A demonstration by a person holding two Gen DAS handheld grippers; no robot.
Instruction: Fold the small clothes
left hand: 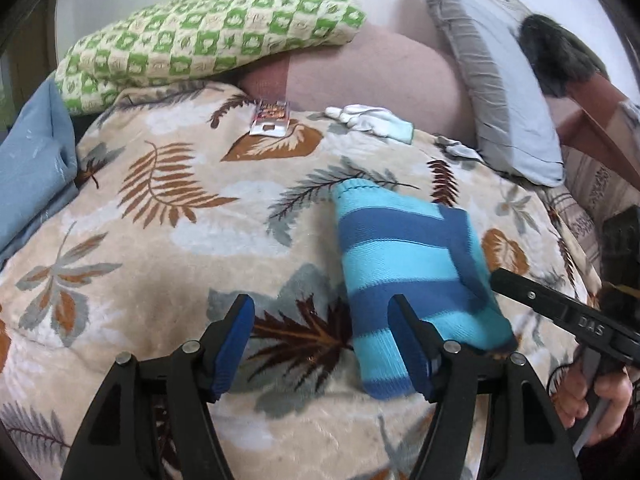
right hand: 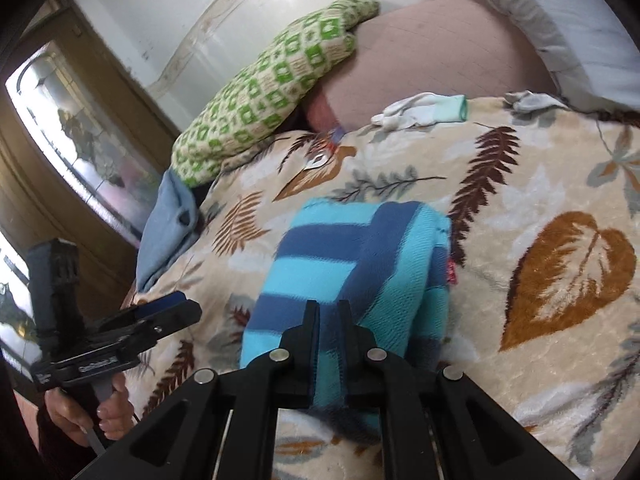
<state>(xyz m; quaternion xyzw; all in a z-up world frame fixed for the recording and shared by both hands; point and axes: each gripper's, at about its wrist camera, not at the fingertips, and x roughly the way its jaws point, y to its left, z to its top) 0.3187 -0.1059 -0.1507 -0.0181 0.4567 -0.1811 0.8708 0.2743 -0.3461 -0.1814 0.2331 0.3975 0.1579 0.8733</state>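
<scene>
A small knitted garment with light-blue and dark-blue stripes (left hand: 404,256) lies partly folded on a leaf-patterned blanket (left hand: 160,216). My left gripper (left hand: 324,344) is open and empty, its right finger beside the garment's near left edge. My right gripper (right hand: 329,320) is shut on the striped garment (right hand: 360,256), pinching a fold at its near edge. The right gripper also shows in the left wrist view (left hand: 560,304) at the garment's right side. The left gripper also shows in the right wrist view (right hand: 160,312), left of the garment.
A white glove with a pale green cuff (left hand: 368,120) and a small card (left hand: 270,118) lie farther back on the blanket. A green checkered pillow (left hand: 208,40), a pink cushion (left hand: 372,72) and a grey pillow (left hand: 500,92) lie behind. Blue cloth (left hand: 32,168) lies left.
</scene>
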